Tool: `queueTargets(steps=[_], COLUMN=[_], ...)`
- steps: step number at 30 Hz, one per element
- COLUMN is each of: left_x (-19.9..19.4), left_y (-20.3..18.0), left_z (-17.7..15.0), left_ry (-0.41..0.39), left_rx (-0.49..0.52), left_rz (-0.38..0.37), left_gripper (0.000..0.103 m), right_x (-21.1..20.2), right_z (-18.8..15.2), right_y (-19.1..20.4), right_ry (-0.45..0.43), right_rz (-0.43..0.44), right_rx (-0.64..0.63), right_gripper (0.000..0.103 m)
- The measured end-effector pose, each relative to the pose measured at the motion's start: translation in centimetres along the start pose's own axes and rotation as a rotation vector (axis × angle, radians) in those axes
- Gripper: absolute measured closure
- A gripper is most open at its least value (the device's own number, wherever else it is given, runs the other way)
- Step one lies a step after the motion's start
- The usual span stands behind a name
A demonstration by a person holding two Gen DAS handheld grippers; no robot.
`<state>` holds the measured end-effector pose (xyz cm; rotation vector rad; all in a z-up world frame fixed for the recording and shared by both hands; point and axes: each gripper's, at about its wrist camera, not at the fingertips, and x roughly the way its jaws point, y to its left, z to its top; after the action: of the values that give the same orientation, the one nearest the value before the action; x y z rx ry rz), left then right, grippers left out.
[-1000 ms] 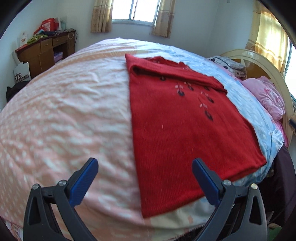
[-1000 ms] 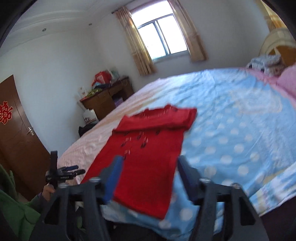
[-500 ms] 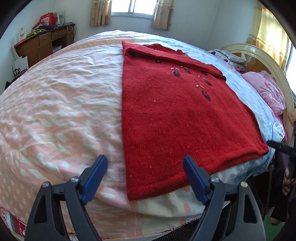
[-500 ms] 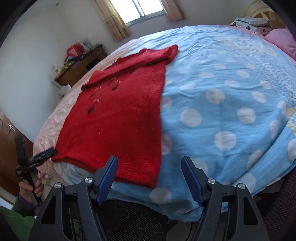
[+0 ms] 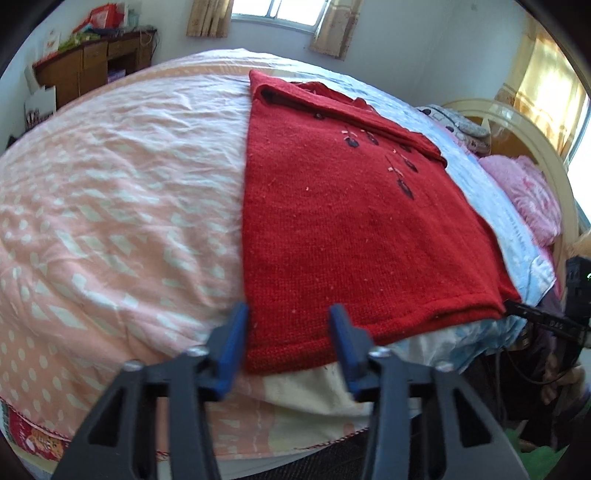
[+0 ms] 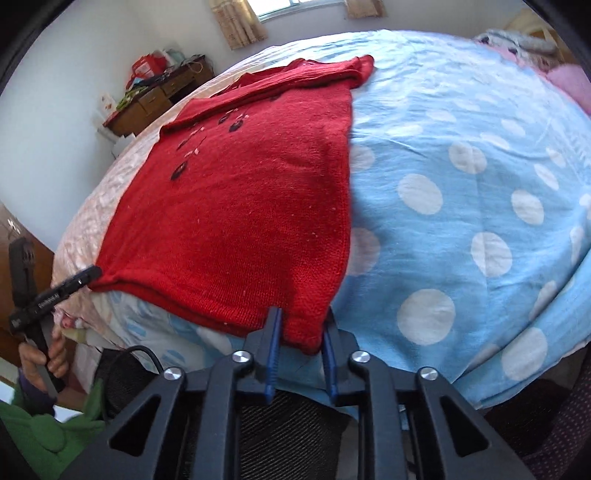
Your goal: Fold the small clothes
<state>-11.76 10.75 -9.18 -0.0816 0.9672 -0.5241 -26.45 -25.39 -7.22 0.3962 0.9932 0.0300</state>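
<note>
Left gripper (image 5: 288,332) level, jaws half open astride near-left hem corner of red knit sweater (image 5: 343,221); right gripper (image 6: 301,341) narrowed, seemingly pinching right corner.

Daylight from the window (image 5: 275,13) at 12 o'clock; curtain (image 5: 546,85) glares at 2 o'clock; fisheye-bent, dark rims.

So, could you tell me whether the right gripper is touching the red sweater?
Touching. In the right wrist view, the right gripper has its blue fingers closing on either side of the red sweater's near hem corner.
</note>
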Motion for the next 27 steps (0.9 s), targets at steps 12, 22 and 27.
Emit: queueTargets(steps=[12,22,27], left_x=[0.0,0.5,0.3], left_y=[0.9,-2.0,-1.8], left_z=[-0.3,-0.4,-0.5], left_ry=[0.020,0.031,0.006], left_rx=[-0.053,0.058,0.069], left_rz=[-0.039,-0.029,-0.001], left_gripper=[0.083,0.034,0.073], right_x=[-0.1,0.3,0.4], right_z=[0.1,-0.1,-0.1], right_y=[-0.3,-1.2,-1.2], right_ry=[-0.006,0.011,0.016], right_rz=[0.064,0.099,0.104], right_rx=[0.044,0.102,0.093], right_gripper=[0.093,0.093,0.092])
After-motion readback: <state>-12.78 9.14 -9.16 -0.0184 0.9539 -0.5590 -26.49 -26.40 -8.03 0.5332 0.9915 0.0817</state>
